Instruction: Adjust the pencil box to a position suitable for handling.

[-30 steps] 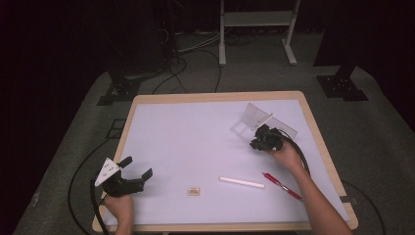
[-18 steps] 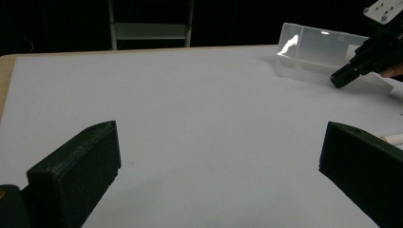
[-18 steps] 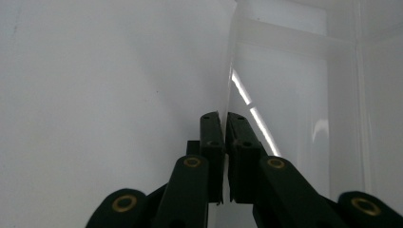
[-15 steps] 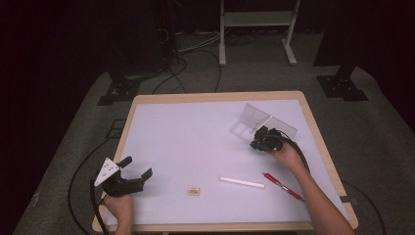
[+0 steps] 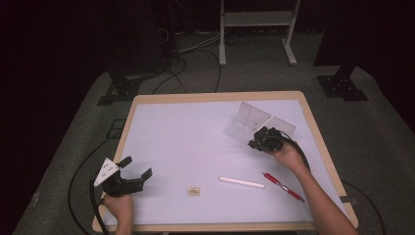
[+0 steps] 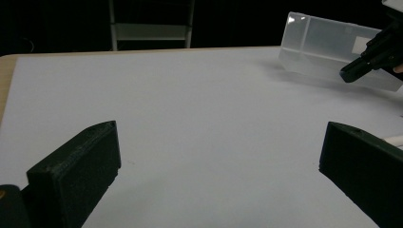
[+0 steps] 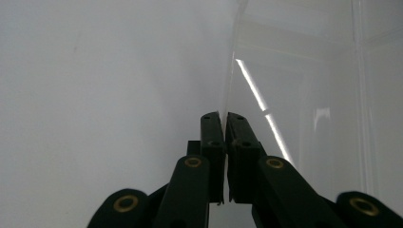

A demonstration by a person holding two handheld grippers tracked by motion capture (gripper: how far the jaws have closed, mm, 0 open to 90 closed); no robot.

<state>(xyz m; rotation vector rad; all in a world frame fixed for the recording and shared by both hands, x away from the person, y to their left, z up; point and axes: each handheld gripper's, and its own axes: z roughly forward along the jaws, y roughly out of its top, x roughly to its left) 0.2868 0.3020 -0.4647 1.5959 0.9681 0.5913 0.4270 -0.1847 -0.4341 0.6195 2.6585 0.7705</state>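
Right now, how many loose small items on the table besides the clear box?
3: a white stick near the front centre, a red pen just right of it, a small tan piece to its left. None seems hidden.

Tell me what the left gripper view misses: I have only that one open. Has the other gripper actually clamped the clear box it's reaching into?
Observer: In the right gripper view, the right gripper has its jaws closed on the thin edge of the clear box.
Operator: What else lies on the table?
Observer: The high view shows a white stick, a red pen beside it, and a small tan piece near the front edge.
Operator: Where is the left gripper?
Observer: In the high view, the left gripper sits at the table's front left corner, jaws wide open, holding nothing.
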